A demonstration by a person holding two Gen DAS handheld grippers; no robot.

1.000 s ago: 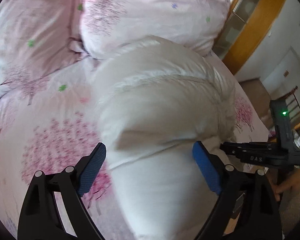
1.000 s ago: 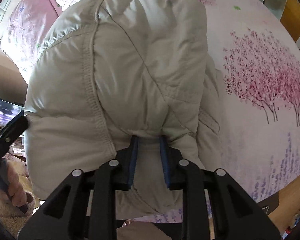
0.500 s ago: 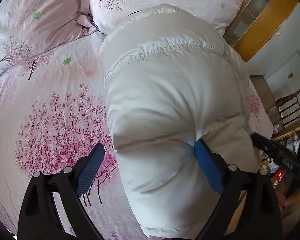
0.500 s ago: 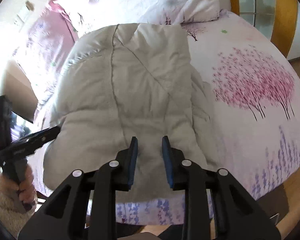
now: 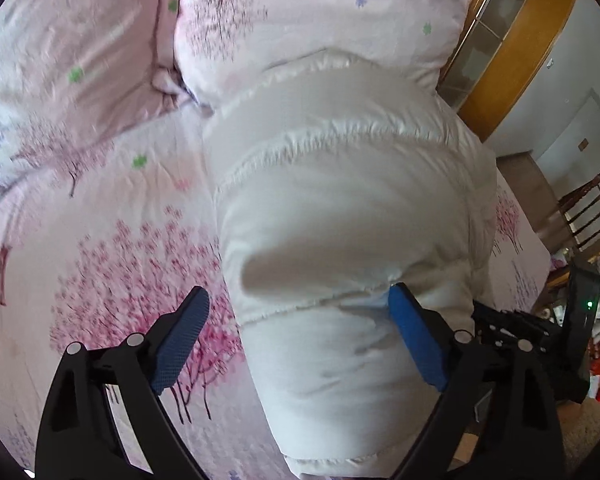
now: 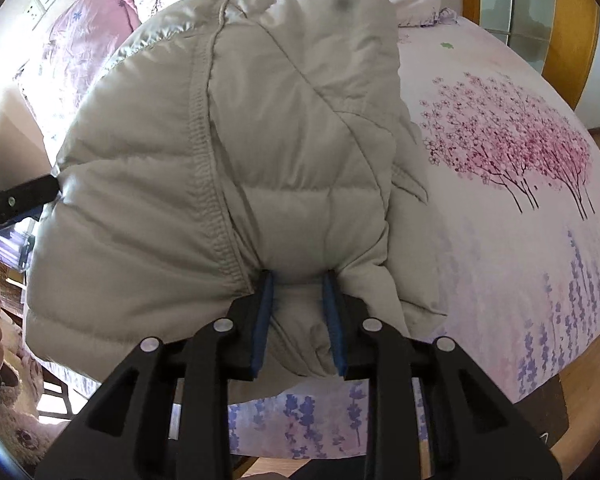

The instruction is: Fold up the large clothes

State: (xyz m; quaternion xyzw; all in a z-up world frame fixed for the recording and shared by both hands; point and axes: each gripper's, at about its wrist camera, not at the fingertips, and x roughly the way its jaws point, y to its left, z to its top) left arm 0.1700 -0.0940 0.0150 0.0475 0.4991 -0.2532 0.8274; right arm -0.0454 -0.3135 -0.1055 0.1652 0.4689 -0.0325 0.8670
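A puffy off-white quilted down jacket (image 5: 340, 200) lies folded in a thick bundle on the floral pink bed sheet (image 5: 100, 220). My left gripper (image 5: 296, 304) is wide open; its right finger touches the bundle's side and its left finger stands over the sheet. In the right wrist view the jacket (image 6: 228, 140) looks beige, and my right gripper (image 6: 298, 276) is shut on a fold of its near edge. The left gripper's black finger (image 6: 16, 200) shows at the jacket's left side.
Two pink floral pillows (image 5: 300, 20) lie behind the jacket at the headboard. A wooden door frame (image 5: 512, 48) and a wooden chair (image 5: 588, 212) stand to the right beyond the bed. The bed's near edge and wooden floor (image 6: 572, 412) show in the right wrist view.
The right gripper drew back from the jacket, then came in again and now pinches its near edge. The left gripper stayed open beside the bundle and shifted slightly.
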